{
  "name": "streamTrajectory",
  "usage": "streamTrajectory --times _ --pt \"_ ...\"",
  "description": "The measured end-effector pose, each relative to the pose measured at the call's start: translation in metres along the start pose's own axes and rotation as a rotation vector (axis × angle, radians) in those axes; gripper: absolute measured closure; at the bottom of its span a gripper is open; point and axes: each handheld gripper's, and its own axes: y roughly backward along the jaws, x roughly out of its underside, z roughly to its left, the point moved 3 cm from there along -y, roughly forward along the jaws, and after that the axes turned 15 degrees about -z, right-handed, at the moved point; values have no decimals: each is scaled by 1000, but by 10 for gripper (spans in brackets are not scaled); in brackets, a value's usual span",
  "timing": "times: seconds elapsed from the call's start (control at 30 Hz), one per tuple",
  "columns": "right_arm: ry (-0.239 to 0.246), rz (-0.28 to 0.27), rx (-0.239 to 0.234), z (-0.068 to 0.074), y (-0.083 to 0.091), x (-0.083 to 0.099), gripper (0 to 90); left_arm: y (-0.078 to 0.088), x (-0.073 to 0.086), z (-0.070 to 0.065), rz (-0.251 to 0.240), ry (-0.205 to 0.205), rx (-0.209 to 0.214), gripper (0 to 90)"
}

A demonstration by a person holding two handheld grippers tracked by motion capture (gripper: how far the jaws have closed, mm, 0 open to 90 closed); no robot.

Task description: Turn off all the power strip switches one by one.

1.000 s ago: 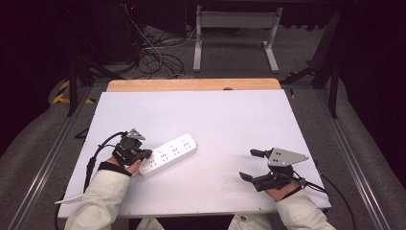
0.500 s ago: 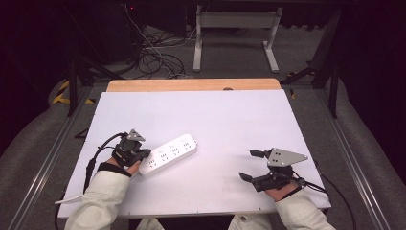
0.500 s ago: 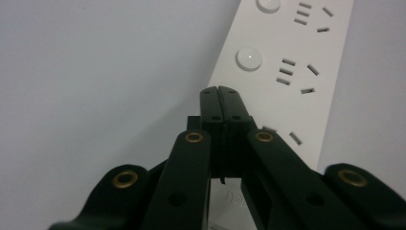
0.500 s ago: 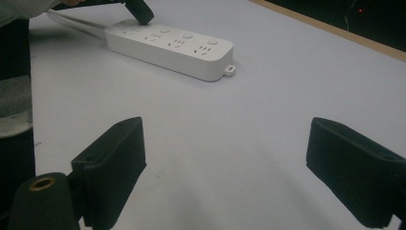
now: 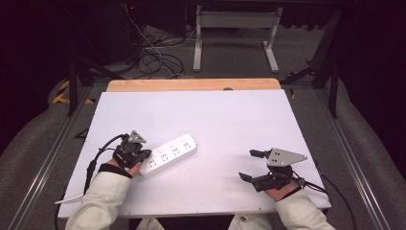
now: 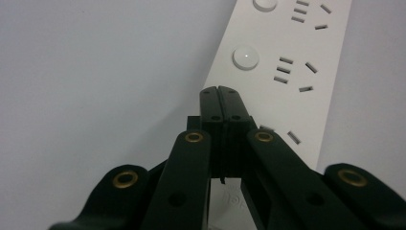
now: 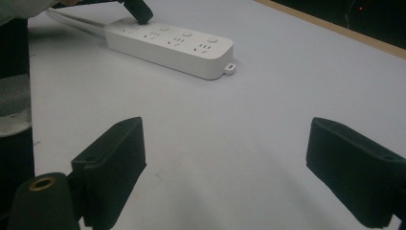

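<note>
Nothing has moved since the earlier pictures: both hands and the power strip sit in the same spots.

The white power strip (image 5: pixel 168 154) lies on the white table (image 5: pixel 215 120), toward 8 o'clock from the middle of the table. It lies slanted, with its far end pointing to about 2 o'clock. It has round buttons and rows of plug holes on top.

The left gripper (image 5: pixel 143 154) is at the near end of the power strip. Its two black jaws are pressed tight together with nothing between them. In the left gripper view the closed tips (image 6: pixel 220 98) sit right over the top of the strip, just below a round button (image 6: pixel 245 57). They seem to touch it, but that is hard to tell.

The right gripper (image 5: pixel 250 165) is at about 5 o'clock on the table, well apart from the strip. Its jaws stand wide apart and hold nothing. In the right gripper view they point across the bare table toward the strip (image 7: pixel 170 45).
</note>
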Motion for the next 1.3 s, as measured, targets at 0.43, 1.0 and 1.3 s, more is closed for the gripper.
streamTrajectory --times 0.43,1.0,1.3 --pt "4 2 6 0 1 0 135 18 -21 -3 -131 11 -3 900" --pt "6 2 9 0 2 0 135 10 -35 -7 -164 26 66 900" --pt "7 1 5 0 2 0 135 -12 -41 -12 -139 12 80 900"
